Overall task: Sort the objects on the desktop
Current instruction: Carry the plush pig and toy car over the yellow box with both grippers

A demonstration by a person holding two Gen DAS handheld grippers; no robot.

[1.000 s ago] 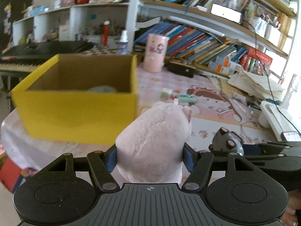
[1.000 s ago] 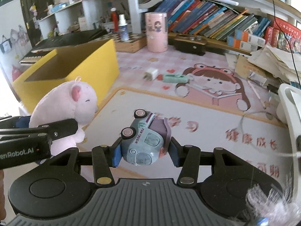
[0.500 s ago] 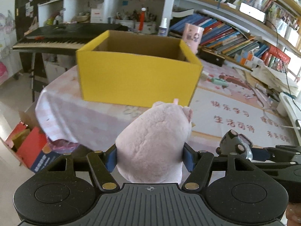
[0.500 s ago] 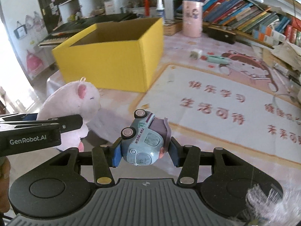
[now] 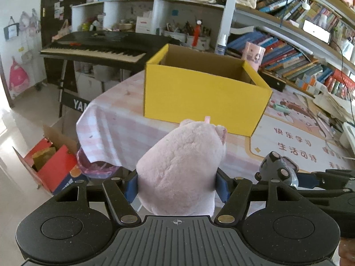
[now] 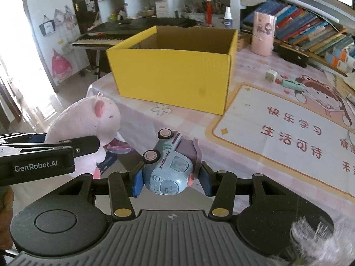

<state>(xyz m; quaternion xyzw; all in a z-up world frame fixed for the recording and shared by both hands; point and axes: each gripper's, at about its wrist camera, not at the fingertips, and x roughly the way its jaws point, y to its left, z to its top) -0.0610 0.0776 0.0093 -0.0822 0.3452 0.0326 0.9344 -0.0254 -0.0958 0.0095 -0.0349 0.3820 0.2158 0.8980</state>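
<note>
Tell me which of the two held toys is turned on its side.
The blue toy truck in the right gripper: its wheels face sideways and up. The pink plush pig in the left gripper sits upright, ears on top.

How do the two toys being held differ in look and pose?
The pink plush is soft, fuzzy and upright in the left gripper; the toy truck is hard, glossy blue and tipped on its side, wheels to the left, in the right gripper. Both are clamped short of the yellow box.

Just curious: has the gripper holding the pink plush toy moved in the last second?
Yes. The left gripper, shut on the pink plush toy, has pulled back from the yellow cardboard box, which looks smaller and farther off.
</note>
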